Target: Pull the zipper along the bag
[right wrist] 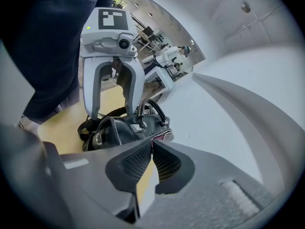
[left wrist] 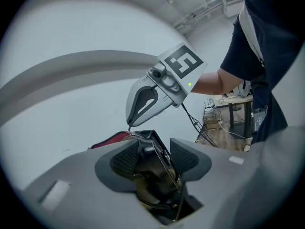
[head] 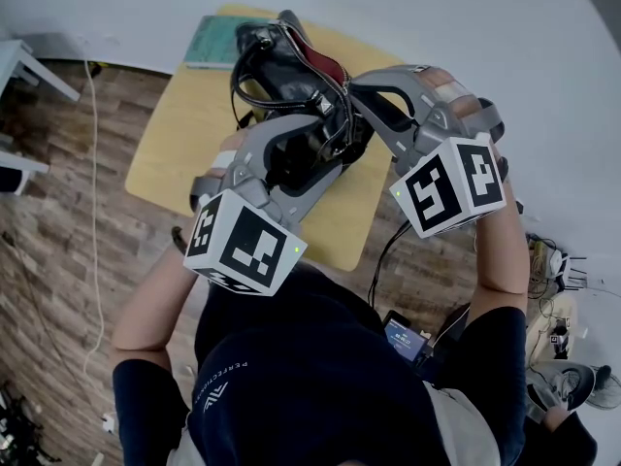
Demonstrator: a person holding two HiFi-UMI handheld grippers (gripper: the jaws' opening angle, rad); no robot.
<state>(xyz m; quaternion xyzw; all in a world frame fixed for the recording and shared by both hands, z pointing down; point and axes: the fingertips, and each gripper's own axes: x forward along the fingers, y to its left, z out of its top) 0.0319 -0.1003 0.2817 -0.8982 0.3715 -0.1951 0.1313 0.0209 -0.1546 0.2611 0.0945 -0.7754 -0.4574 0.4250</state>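
Observation:
A black handbag [head: 291, 66] with looped handles stands on a small yellow table [head: 184, 134]. My left gripper [head: 325, 149] is open around the bag's near end. In the left gripper view the bag [left wrist: 152, 175] sits between the pads [left wrist: 124, 159] without being pressed, and its zipper [left wrist: 143, 135] runs along a red lining [left wrist: 112, 140]. My right gripper [head: 351, 83] comes in from the right onto the bag's top. Its tip [left wrist: 128, 124] meets the zipper line. In its own view the right gripper [right wrist: 152, 146] is shut, pads together, just in front of the bag [right wrist: 119, 128].
A green book [head: 215, 42] lies at the table's far edge. White furniture [head: 19, 66] stands on the wooden floor at the left, and cables and gear [head: 553, 260] lie on the floor at the right. A pale wall is behind the table.

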